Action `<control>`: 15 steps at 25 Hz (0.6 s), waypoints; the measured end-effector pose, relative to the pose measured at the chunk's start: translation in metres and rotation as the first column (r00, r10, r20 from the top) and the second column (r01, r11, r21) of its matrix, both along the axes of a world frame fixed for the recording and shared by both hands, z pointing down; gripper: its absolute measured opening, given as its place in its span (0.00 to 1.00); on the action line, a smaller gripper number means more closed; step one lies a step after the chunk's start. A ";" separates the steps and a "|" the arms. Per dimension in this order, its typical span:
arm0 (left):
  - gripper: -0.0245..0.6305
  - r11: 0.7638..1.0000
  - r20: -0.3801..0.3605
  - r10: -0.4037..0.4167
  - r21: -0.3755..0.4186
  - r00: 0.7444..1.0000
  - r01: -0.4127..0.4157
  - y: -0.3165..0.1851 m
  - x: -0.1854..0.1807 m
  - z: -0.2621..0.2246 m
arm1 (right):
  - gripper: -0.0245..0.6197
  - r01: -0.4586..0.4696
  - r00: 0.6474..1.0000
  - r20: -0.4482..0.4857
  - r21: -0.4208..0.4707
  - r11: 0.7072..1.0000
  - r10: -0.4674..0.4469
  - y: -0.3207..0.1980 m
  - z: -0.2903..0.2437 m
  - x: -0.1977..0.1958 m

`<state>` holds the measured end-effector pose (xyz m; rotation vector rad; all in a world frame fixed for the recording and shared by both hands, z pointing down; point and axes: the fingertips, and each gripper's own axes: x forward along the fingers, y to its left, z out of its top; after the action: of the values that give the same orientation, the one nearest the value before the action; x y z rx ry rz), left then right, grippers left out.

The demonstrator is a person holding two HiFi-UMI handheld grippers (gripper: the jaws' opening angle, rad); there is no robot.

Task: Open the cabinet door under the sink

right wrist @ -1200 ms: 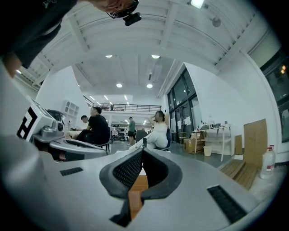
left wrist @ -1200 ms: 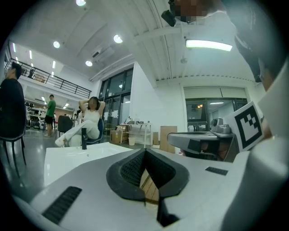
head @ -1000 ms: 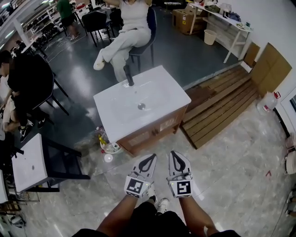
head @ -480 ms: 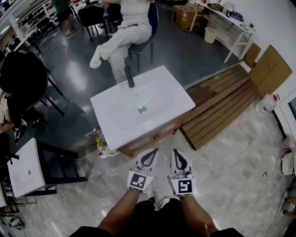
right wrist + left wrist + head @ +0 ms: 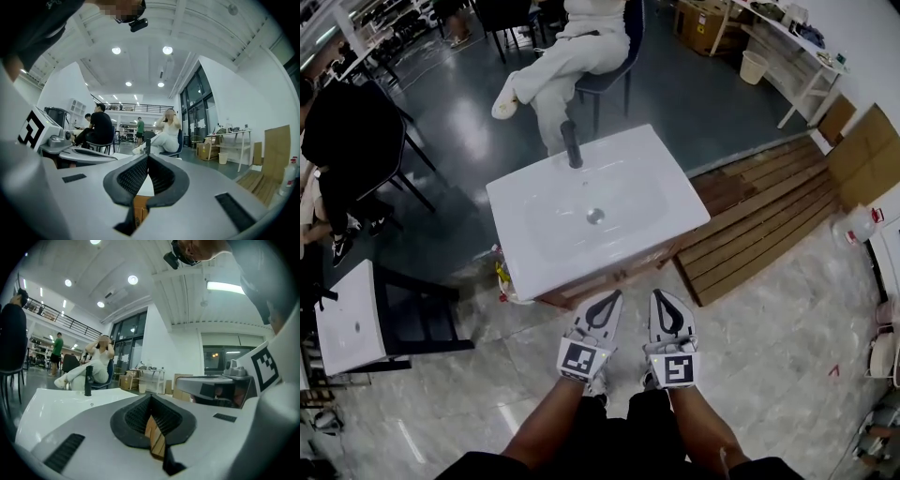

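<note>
The white sink basin (image 5: 623, 230) with a black faucet (image 5: 572, 145) tops a wooden cabinet; only a thin brown strip of the cabinet front (image 5: 614, 277) shows under the basin's near edge. My left gripper (image 5: 606, 296) and right gripper (image 5: 662, 294) are side by side just short of that front, both shut and empty. In the left gripper view the left gripper (image 5: 150, 397) points level over the basin top (image 5: 61, 399). In the right gripper view, cabinet wood (image 5: 139, 206) shows through the right gripper (image 5: 147, 157). No door handle is visible.
A seated person (image 5: 572, 47) is behind the sink. A wooden pallet (image 5: 759, 225) lies to the right, with cardboard sheets (image 5: 867, 159) beyond it. Small items (image 5: 502, 279) sit on the floor at the cabinet's left corner. A black chair (image 5: 422, 319) and a white slab (image 5: 347, 328) are at the left.
Both grippers have moved forward together and a little down, from open floor to close before the cabinet front. Their jaws stay shut.
</note>
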<state>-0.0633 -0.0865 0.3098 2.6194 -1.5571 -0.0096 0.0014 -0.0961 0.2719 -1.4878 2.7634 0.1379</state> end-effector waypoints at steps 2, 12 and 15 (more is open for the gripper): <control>0.06 0.999 -0.015 -0.039 -0.015 0.999 0.039 -0.007 0.001 0.009 | 0.07 0.037 0.999 -0.006 -0.016 0.999 -0.037 -0.007 0.009 0.000; 0.06 0.975 -0.005 -0.178 -0.137 0.984 0.175 -0.039 0.012 0.092 | 0.07 0.147 0.989 -0.013 -0.106 0.983 -0.149 -0.052 0.074 0.005; 0.06 0.967 0.011 -0.202 -0.155 0.979 0.201 -0.049 0.007 0.122 | 0.07 0.177 0.984 0.019 -0.142 0.974 -0.176 -0.061 0.092 0.004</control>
<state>-0.0561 -0.1357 0.4321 2.3336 -1.7399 0.0878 0.0055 -0.1575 0.3639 -1.2545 2.9391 -0.0666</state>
